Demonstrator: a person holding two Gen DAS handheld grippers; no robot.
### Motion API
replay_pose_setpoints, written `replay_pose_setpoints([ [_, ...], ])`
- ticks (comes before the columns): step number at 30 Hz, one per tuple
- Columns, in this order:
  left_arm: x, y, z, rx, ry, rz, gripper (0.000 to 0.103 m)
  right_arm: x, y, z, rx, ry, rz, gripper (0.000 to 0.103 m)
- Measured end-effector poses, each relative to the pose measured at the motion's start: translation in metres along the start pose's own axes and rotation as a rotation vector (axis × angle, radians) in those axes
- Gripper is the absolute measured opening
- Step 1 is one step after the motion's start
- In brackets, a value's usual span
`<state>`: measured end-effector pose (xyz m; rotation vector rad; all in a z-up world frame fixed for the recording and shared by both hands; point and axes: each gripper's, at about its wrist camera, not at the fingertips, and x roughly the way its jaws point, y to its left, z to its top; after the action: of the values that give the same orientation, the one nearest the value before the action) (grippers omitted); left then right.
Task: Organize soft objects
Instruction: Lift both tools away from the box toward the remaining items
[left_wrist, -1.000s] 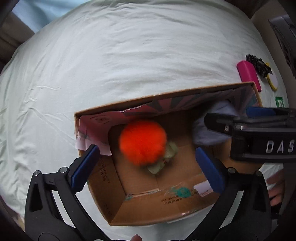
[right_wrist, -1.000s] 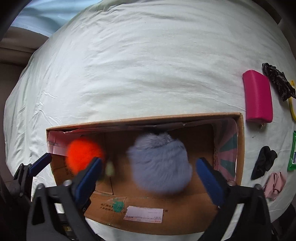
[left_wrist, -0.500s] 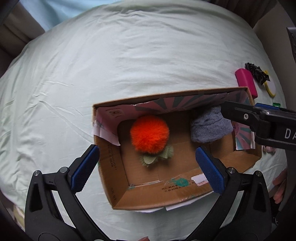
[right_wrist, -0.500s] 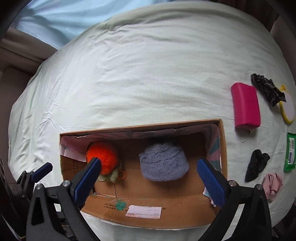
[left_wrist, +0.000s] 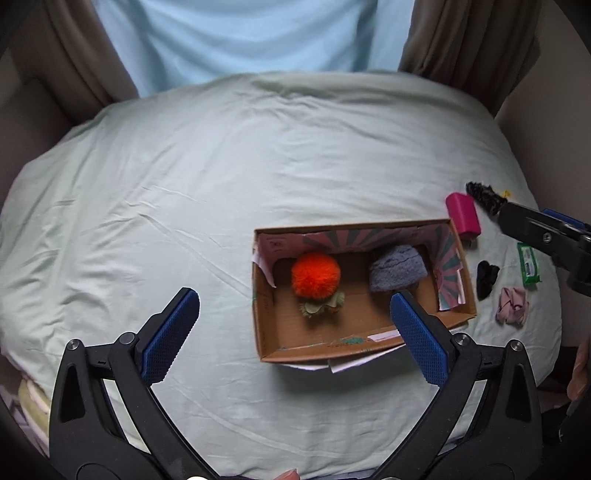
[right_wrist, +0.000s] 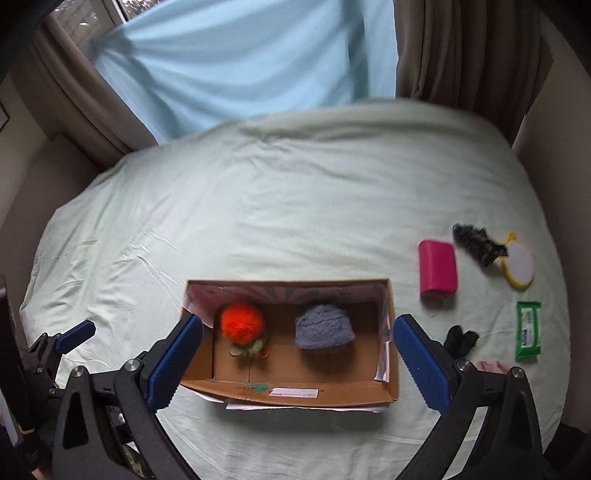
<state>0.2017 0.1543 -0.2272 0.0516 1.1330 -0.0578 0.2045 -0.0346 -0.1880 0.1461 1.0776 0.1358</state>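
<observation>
Cardboard box (right_wrist: 295, 391): white label unreadable; left gripper (left_wrist: 295, 321), right gripper (right_wrist: 297, 354) wide, empty.

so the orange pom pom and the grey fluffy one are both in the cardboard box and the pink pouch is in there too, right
Not quite. The orange pom pom and grey fluffy one are in the cardboard box, but the pink pouch lies outside it on the bed sheet, as the right wrist view shows.
</observation>
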Motion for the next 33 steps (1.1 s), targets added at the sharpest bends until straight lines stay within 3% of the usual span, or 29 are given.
replay_pose_setpoints([
  [10, -0.112, 0.014, -0.019, -0.062, -0.163, -0.002, 0.103, -0.114, 0.014, -0.028, -0.086, -0.170, -0.095, 0.103],
  [18, -0.166, 0.000, -0.046, -0.047, -0.256, 0.037, 0.103, -0.176, -0.023, -0.061, 0.018, -0.283, -0.148, 0.103],
  [24, -0.188, -0.032, -0.060, -0.026, -0.299, 0.000, 0.103, -0.211, -0.062, -0.087, 0.066, -0.382, -0.223, 0.103],
  [33, -0.193, -0.113, -0.051, 0.042, -0.344, -0.057, 0.103, -0.227, -0.132, -0.104, 0.125, -0.410, -0.247, 0.103],
])
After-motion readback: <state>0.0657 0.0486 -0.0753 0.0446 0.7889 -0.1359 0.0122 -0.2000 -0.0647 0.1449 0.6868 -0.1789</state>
